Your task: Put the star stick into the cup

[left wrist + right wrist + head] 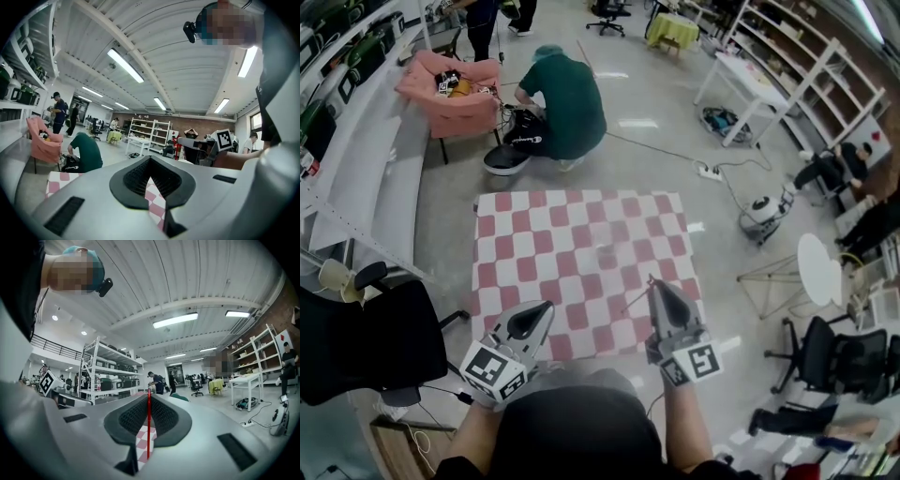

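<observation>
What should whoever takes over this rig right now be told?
Left gripper: jaws together, nothing in them, at the near edge of the checked cloth.
Right gripper: shut on the thin red stick, clamped between its pads.
Cup: shows in none of the views; the stick's star end cannot be made out either.
Done: the stick is in hand.
Left: find the cup and put the stick into it.
</observation>
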